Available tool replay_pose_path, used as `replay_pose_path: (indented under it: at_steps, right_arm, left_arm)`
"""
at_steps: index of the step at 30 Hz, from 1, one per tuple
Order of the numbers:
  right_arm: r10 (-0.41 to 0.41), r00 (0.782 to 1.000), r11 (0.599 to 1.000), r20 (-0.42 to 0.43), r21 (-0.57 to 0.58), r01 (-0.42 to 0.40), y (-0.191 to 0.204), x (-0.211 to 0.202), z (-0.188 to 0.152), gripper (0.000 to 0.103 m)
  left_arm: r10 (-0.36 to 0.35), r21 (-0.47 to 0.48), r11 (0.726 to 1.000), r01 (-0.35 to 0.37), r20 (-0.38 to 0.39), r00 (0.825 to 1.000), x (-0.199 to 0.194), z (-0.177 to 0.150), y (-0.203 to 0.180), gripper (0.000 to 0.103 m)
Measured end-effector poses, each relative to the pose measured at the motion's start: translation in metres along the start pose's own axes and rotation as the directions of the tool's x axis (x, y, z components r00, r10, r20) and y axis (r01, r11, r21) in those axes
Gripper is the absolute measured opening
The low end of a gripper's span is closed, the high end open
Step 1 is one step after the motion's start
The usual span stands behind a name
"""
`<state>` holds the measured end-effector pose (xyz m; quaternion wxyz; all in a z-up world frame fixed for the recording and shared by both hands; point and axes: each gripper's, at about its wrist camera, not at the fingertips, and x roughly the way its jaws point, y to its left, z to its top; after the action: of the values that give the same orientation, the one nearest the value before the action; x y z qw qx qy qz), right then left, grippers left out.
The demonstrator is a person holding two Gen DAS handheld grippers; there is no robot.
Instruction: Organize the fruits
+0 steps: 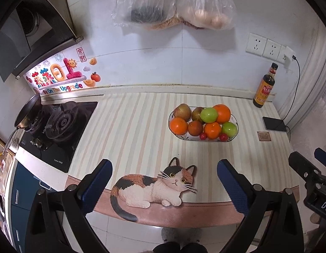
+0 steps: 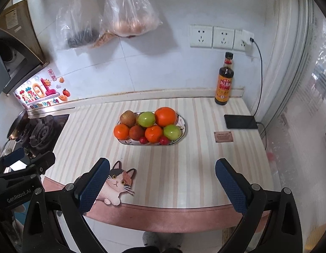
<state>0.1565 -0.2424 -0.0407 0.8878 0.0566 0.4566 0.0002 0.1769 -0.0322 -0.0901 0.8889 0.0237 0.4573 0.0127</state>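
Heaping round glossy fruits in oval plate, striped countertop

I see my left gripper spread wide, holding nothing, over the counter's near edge | cat mat between its fingers | beyond, bowl piled with oranges, green and brown fruit | sauce bottle by the wall | phone right | stove left

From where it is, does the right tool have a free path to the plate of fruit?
Probably yes: the right tool is open, and only bare striped counter lies before the plate.
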Motion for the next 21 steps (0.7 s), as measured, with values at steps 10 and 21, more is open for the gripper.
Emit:
replay_pose_path:
  at_steps: [10, 21]
  right_arm:
    - [0.002, 1.000, 1.000, -0.024, -0.012, -0.002, -0.003, 0.012, 0.001, 0.102]
    - [0.005, 1.000, 1.000, -0.029, -0.005, -0.005, -0.007, 0.014, -0.002, 0.102]
  left_arm:
    - [-0.006, -0.002, 1.000, 0.006, -0.021, 1.000, 0.007, -0.001, -0.008, 0.102]
    - [-0.009, -0.009, 1.000, 0.009, -0.010, 1.000, 0.003, 0.002, -0.010, 0.102]
